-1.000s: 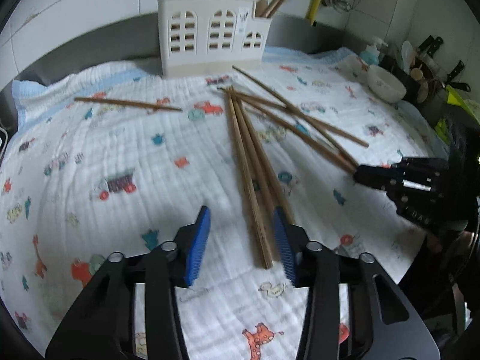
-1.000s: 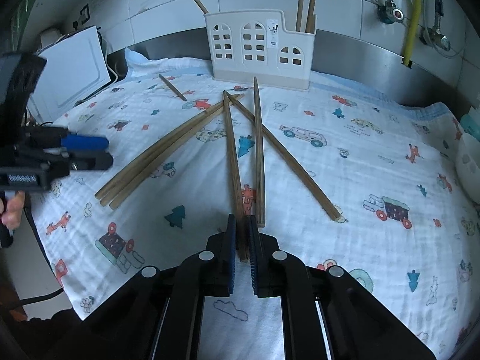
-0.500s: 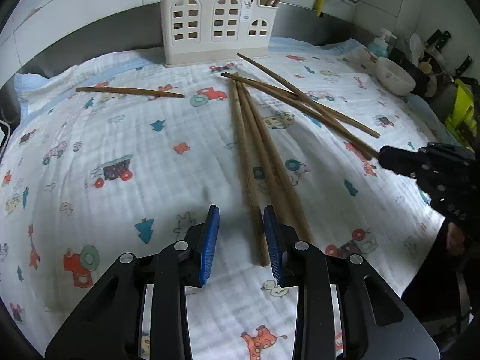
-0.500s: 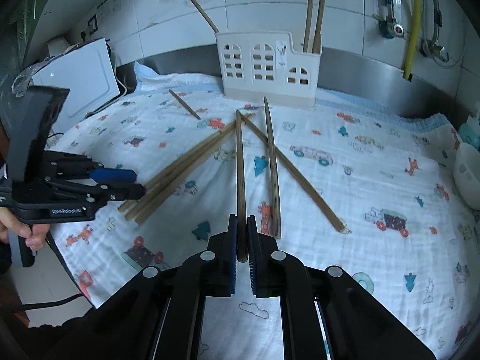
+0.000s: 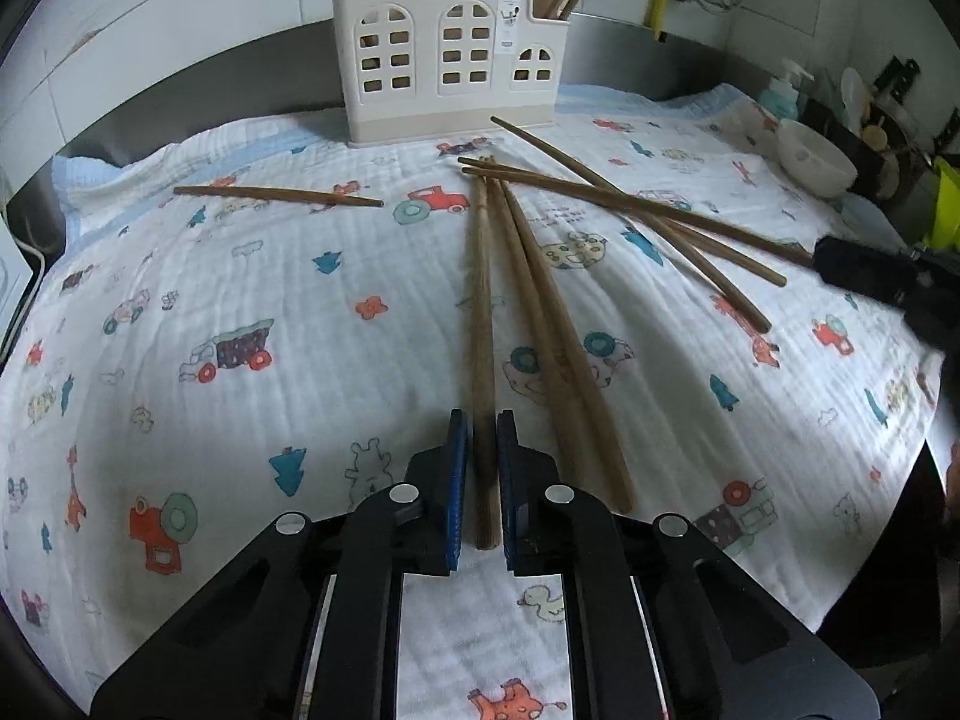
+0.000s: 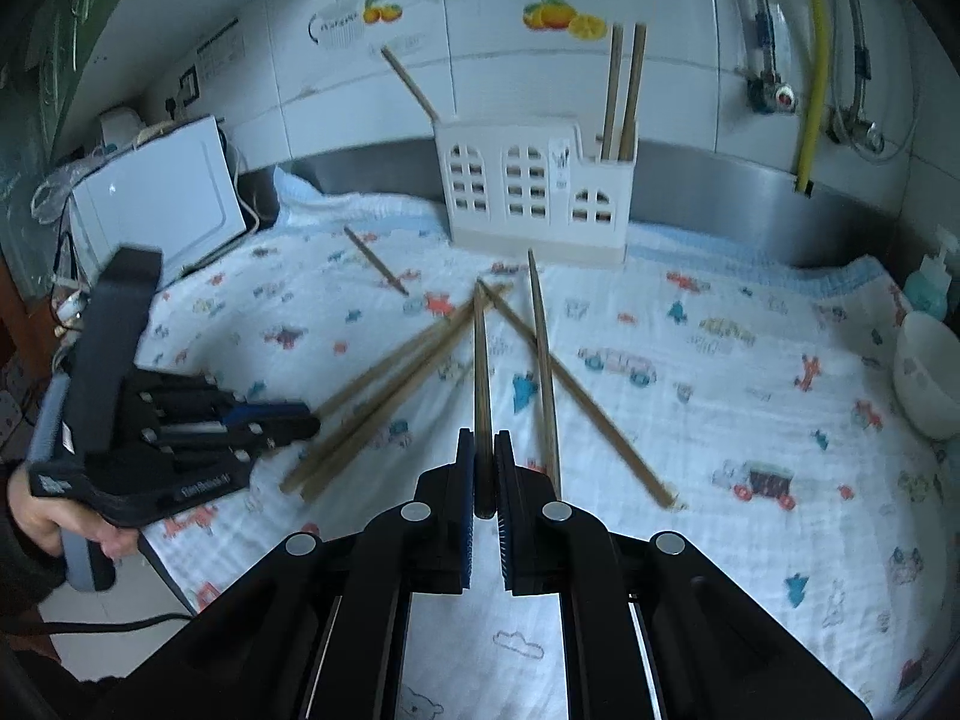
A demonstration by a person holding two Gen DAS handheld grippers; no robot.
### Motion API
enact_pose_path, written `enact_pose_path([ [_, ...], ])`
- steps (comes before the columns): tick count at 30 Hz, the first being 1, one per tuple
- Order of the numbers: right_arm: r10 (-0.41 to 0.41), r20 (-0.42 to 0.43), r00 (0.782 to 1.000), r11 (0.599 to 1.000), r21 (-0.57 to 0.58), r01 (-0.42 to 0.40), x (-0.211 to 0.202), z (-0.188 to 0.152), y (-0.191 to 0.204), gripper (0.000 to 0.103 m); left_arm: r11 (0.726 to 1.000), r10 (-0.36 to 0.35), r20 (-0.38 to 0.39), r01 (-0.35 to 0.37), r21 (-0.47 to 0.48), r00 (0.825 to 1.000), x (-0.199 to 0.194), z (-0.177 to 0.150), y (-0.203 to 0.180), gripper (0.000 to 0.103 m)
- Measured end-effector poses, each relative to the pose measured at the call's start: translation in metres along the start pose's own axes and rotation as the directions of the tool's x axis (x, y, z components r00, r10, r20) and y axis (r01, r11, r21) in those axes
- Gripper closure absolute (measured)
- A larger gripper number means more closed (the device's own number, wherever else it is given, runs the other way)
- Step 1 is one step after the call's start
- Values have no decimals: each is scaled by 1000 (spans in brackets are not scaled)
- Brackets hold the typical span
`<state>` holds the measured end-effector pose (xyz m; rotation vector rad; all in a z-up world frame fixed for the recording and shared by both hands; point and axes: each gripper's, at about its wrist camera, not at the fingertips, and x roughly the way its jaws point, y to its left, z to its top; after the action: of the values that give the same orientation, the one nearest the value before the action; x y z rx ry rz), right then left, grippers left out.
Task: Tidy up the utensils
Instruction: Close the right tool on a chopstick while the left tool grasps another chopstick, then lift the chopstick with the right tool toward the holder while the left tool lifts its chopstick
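Note:
Several wooden chopsticks lie on a cartoon-print cloth point(image 5: 240, 300) in front of a white house-shaped holder point(image 5: 450, 60), which stands a few chopsticks upright. My left gripper point(image 5: 480, 420) is low over the cloth and its jaws are closing. The blue pads press the near end of the leftmost chopstick point(image 5: 482, 300) of a bundle. In the right wrist view, my right gripper point(image 6: 485, 438) is shut on the near end of another chopstick point(image 6: 480, 360), which is raised and points toward the holder point(image 6: 534, 192). The left gripper point(image 6: 198, 426) shows there at the left, in a hand.
Two chopsticks point(image 5: 552, 348) lie just right of the gripped one, and a single one point(image 5: 276, 195) lies at far left. A white bowl point(image 5: 816, 159) and a soap bottle point(image 5: 780, 93) stand at the right edge. A white appliance point(image 6: 156, 198) stands left of the cloth.
The left jaws have narrowed from wide apart onto the leftmost chopstick of the bundle. The right gripper has risen with its chopstick.

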<state>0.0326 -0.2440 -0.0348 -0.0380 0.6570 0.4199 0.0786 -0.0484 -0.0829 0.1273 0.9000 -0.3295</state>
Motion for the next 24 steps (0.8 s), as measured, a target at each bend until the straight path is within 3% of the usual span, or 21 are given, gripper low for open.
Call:
enact_pose_path([
  [5,5,52,999,1000,-2,-4,-9,21,3,96,999,-30,-12,30,25,999,4,2,-6,94],
  [11,13,103,995,1000,-12,-12,-22,44,4,96,997,-72,0,72,-13,997,2,4,2,96],
  [18,18,178,984,999,-38,-11,-39,87,0,96,992,-106,103,112,-51,989,-23,24,20,96],
  [20,25,193,981,999,-43,-17,-43,100,-2,96,991,-115,139,123,-54,984,-32,32,25,103],
  [24,28,210,977,998,-57,-16,-45,121,-4,96,991,-113,213,126,-46,970,-43,51,33,103],
])
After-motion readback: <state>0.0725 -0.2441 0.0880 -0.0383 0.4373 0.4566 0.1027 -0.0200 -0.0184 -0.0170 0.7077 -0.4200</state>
